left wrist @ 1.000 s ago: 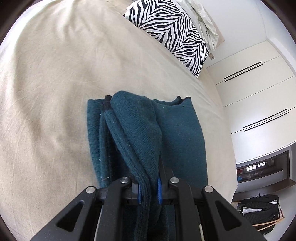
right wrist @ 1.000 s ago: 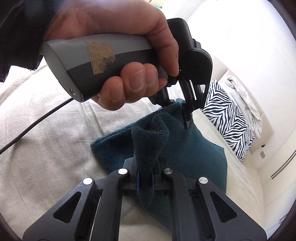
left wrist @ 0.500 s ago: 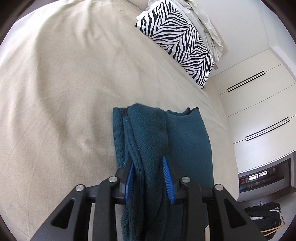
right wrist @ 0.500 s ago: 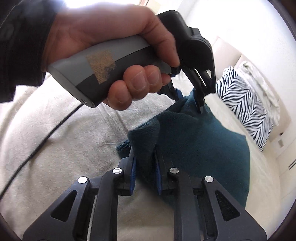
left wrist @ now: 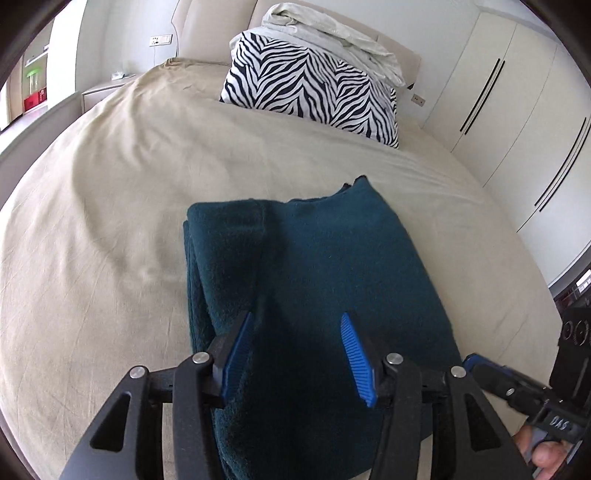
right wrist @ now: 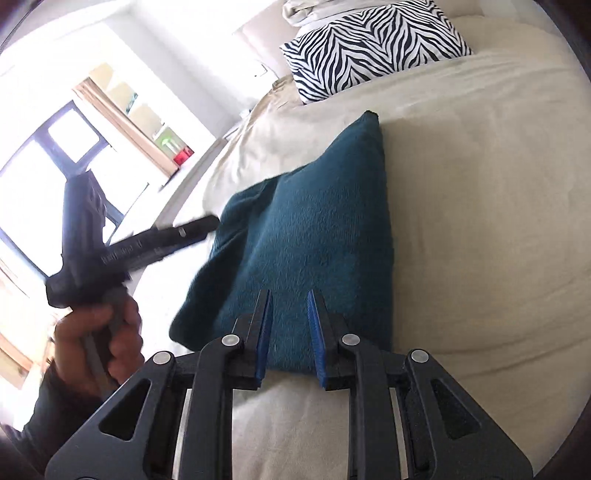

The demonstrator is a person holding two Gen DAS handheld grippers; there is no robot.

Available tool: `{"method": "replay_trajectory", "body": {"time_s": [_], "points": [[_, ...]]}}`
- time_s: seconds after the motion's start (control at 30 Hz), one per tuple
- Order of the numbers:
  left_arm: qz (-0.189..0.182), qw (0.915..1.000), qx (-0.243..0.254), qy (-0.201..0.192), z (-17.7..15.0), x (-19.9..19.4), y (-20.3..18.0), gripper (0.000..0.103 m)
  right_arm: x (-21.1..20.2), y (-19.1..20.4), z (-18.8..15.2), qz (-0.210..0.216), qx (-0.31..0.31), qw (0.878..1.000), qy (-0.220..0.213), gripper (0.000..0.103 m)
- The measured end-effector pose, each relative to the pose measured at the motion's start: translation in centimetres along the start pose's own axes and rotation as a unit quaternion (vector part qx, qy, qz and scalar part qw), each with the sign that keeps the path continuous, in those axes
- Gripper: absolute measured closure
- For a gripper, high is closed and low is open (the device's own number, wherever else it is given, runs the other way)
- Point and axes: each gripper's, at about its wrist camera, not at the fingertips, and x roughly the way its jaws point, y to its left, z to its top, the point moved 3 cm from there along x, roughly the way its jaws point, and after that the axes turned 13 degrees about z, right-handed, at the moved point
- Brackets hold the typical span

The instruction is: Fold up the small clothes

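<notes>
Two grippers hung over one folded teal garment point(left wrist: 332, 266), a thick knit with a fuzzy, nubbly nap, lying as a rough rectangle on the bed point(left wrist: 110, 221). Its long axis ran from the bottom of the left wrist frame up toward the zebra pillow point(left wrist: 314, 96); the far short edge sat near the frame's centre, and a doubled layer formed a raised ridge along its left side. In the right wrist view the same garment point(right wrist: 314, 229) stretched from the lower centre up to a pointed corner in the upper middle.

The left gripper point(left wrist: 297, 350) stood wide open, its ribbed blue pads point(left wrist: 354, 354) spread apart above the cloth and holding nothing. The right gripper point(right wrist: 290, 332) was parted more narrowly, its blue pads point(right wrist: 317, 332) just over the garment's near edge, also holding nothing; whether they touched the knit could not be told.

The bed wore a smooth beige sheet with faint creases. A crumpled pale duvet point(left wrist: 332, 33) lay behind the pillow at the top of the left wrist frame, and white wardrobe doors point(left wrist: 517, 110) with dark slot handles filled the right. A bright window point(right wrist: 55, 166) glared at the left of the right wrist frame.
</notes>
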Motion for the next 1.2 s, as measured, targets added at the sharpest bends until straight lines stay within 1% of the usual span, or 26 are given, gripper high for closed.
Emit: {"method": "replay_trajectory", "body": {"time_s": [0.03, 0.07, 0.1, 0.17, 0.2, 0.27, 0.37, 0.43, 0.5, 0.53, 0.6, 0.67, 0.7, 0.77, 0.83, 0.87, 0.9, 0.93, 1.03, 1.1, 1.2], "points": [[0.017, 0.9999, 0.002, 0.004, -0.7, 0.9, 0.5, 0.053, -0.3, -0.1, -0.1, 0.013, 0.009, 1.000, -0.007, 0.084], [0.021, 0.9998, 0.001, 0.001, -1.2, 1.5, 0.9, 0.057, -0.1, -0.8, 0.2, 0.025, 0.020, 0.999, -0.006, 0.084], [0.022, 0.9998, -0.002, -0.004, -1.6, 1.8, 1.2, 0.061, 0.4, -1.8, 0.2, 0.026, 0.038, 0.999, 0.004, 0.084], [0.027, 0.9995, 0.007, -0.012, -2.1, 1.8, 1.5, 0.062, 2.2, -3.8, -0.9, 0.006, 0.075, 0.996, 0.040, 0.084], [0.032, 0.9993, 0.012, -0.014, -2.5, 1.7, 1.6, 0.062, 2.6, -4.9, -1.5, 0.007, 0.082, 0.995, 0.047, 0.085], [0.035, 0.9991, 0.019, -0.015, -2.8, 1.7, 1.8, 0.062, 2.3, -5.4, -2.7, 0.029, 0.079, 0.996, 0.025, 0.086], [0.025, 0.9996, 0.012, -0.012, -2.8, 1.8, 2.3, 0.062, 1.4, -5.2, -3.1, 0.018, 0.072, 0.997, 0.024, 0.086], [0.025, 0.9996, 0.010, -0.012, -2.8, 1.8, 2.3, 0.062, 0.9, -4.8, -2.7, 0.003, 0.077, 0.996, 0.036, 0.085], [0.027, 0.9995, 0.012, -0.014, -2.8, 1.9, 2.1, 0.062, 0.3, -3.8, -2.0, -0.005, 0.076, 0.996, 0.035, 0.085], [0.028, 0.9995, 0.011, -0.014, -2.8, 1.9, 2.1, 0.062, 0.0, -3.2, -1.3, 0.001, 0.072, 0.997, 0.027, 0.085], [0.024, 0.9996, 0.006, -0.011, -2.7, 1.9, 2.2, 0.062, -0.3, -1.6, 0.5, 0.027, 0.067, 0.997, 0.017, 0.085], [0.018, 0.9998, 0.002, -0.006, -2.7, 2.0, 2.4, 0.062, 0.1, -0.9, 1.5, 0.042, 0.067, 0.997, 0.020, 0.085], [0.015, 0.9999, 0.002, -0.006, -2.7, 2.0, 2.5, 0.062, 0.5, -0.7, 1.5, 0.048, 0.071, 0.996, 0.026, 0.085], [0.013, 0.9999, 0.002, -0.007, -2.8, 2.0, 2.6, 0.062, 1.9, -1.6, 0.1, 0.039, 0.088, 0.994, 0.051, 0.085], [0.015, 0.9999, 0.004, -0.008, -2.9, 2.0, 2.5, 0.062, 3.2, -3.2, -3.0, 0.009, 0.113, 0.990, 0.085, 0.085], [0.015, 0.9998, 0.005, -0.010, -2.9, 2.0, 2.5, 0.062, 3.2, -4.1, -4.4, 0.032, 0.122, 0.990, 0.071, 0.086], [0.014, 0.9998, 0.004, -0.010, -2.9, 2.0, 2.5, 0.062, 2.5, -4.4, -5.1, 0.055, 0.121, 0.990, 0.039, 0.086], [0.012, 0.9999, 0.000, -0.009, -2.9, 1.9, 2.6, 0.062, 2.3, -4.4, -5.4, 0.059, 0.123, 0.990, 0.037, 0.086], [0.004, 0.9998, -0.018, -0.005, -2.6, 1.5, 2.9, 0.062, 2.0, -3.3, -4.0, 0.045, 0.122, 0.990, 0.056, 0.085], [0.003, 0.9995, -0.030, -0.007, -2.1, 0.3, 3.0, 0.063, 1.6, -2.0, -1.6, 0.049, 0.099, 0.993, 0.041, 0.085], [0.011, 0.9984, -0.027, -0.047, -0.3, -2.0, 2.5, 0.062, 2.1, -0.8, 2.7, 0.058, 0.081, 0.995, 0.023, 0.084]]}}
